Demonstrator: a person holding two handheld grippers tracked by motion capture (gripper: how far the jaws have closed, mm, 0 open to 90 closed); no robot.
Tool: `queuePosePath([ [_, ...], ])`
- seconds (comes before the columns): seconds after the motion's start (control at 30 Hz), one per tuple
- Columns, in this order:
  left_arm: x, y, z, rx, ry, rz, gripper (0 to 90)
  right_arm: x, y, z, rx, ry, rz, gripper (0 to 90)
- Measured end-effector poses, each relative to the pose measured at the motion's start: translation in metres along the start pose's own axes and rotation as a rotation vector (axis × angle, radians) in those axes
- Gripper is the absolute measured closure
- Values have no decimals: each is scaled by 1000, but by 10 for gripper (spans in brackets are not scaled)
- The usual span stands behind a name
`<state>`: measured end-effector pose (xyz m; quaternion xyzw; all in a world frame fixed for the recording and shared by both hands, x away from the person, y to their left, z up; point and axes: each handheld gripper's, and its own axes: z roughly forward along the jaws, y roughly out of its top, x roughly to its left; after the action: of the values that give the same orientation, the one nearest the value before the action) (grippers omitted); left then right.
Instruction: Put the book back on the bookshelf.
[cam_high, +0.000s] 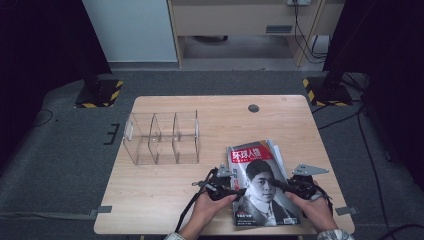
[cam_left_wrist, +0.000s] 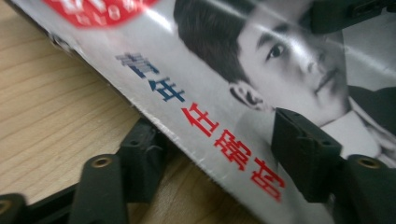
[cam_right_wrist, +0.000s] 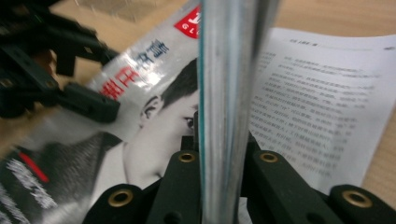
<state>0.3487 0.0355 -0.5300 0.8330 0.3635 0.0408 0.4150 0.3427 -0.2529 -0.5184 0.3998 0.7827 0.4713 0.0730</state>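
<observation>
Your light wooden counter (cam_high: 165, 185) carries a clear acrylic organiser with three compartments (cam_high: 162, 137) at its left-middle, well apart from the glossy magazine with a black-and-white portrait cover and red lettering (cam_high: 257, 182), which lies at the near right edge over some loose white sheets (cam_high: 276, 150).

Your left gripper (cam_high: 235, 189) meets the magazine's left edge. Its fingers (cam_left_wrist: 306, 149) straddle that edge, one on the cover, the other down on the wood beside the spine; they stand partly apart, and you cannot tell whether they press the cover.

Your right gripper (cam_high: 280, 186) is at the magazine's right side. Its fingers (cam_right_wrist: 187, 186) are clenched on a thin lifted edge of the magazine, which stands upright between them.

The right gripper view shows a printed white text page (cam_right_wrist: 317, 107) lying open to the side of that pinched edge, which the high view does not resolve. The left gripper view shows the lower finger under the edge on the wood.
</observation>
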Motion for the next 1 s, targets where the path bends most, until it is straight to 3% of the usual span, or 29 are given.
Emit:
queuePosePath([
  [0.03,0,0,0,0,0,0,366,0,0,0,0,0,0,851],
  [0.07,-3,0,0,10,15,32,371,2,-2,5,42,-24,-26,814],
  [0.13,-4,-1,0,15,23,51,373,3,-2,6,57,-30,-34,805],
  [0.2,-4,-1,-1,19,24,68,381,3,-4,9,81,-68,-64,698],
  [0.23,-4,-1,-1,19,24,68,387,3,-4,9,81,-68,-64,698],
  [0.27,-4,-1,-1,18,24,72,391,2,-5,11,108,-105,-62,535],
  [0.3,-4,-1,-1,18,24,72,393,2,-5,11,108,-105,-62,535],
  [0.33,-4,-1,-1,17,24,71,394,-1,-7,12,125,-118,-46,419],
  [0.4,-4,-1,-1,17,27,73,395,-1,-7,12,119,-172,-31,276],
  [0.43,-4,-1,-1,17,27,73,395,-1,-7,12,119,-172,-31,276],
  [0.5,-5,-2,-1,19,31,77,395,-7,-7,9,85,-220,-4,216],
  [0.6,-5,-2,-1,19,31,78,395,-10,-6,6,70,-269,21,236],
  [0.63,-5,-1,-1,21,32,78,402,-14,-6,4,51,-289,15,333],
  [0.67,-5,-1,-1,24,44,69,409,-15,-7,3,52,-300,15,369],
  [0.77,-5,0,-1,23,50,62,422,-17,-9,5,79,-319,28,412],
  [1.0,4,8,-2,21,65,59,473,-21,-9,6,58,-321,38,501],
])
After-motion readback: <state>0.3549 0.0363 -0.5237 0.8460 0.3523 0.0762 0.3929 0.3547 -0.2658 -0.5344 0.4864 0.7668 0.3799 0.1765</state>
